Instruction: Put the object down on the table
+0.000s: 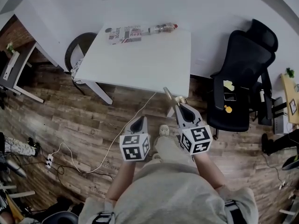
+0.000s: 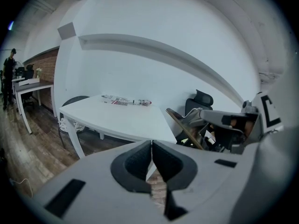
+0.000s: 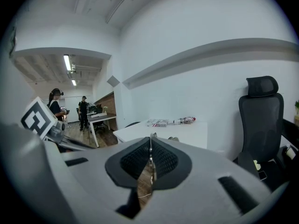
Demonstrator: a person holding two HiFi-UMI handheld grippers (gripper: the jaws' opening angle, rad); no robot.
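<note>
Right tongs (image 1: 180,108) are pressed together on a thin flat stick (image 1: 168,95), brownish. In the right gripper view it's edge-on, a sliver between the pads (image 3: 163,160). Stick juts forward past the tips, angled toward the person's left. In the head view its far end overlaps the near edge of the white table (image 1: 140,64). Can't tell if it touches the table. The rest of it hangs in the air over the wood floor (image 1: 70,120).

Left tongs (image 1: 138,121) are fully closed, pads touching, nothing between them. They sit just left of the right tongs, both short of the table. The stick is off to their right, clear of them.

Far side of the table: printed packet (image 1: 125,34) and a wrapped bottle-like item (image 1: 161,29), lying end to end along the wall edge, well apart from the stick.

Black office chair (image 1: 238,83) is right of the table, round dark chair (image 1: 74,55) at its left corner. White cable (image 1: 113,143) runs across the floor from near the table leg past the left tongs.
</note>
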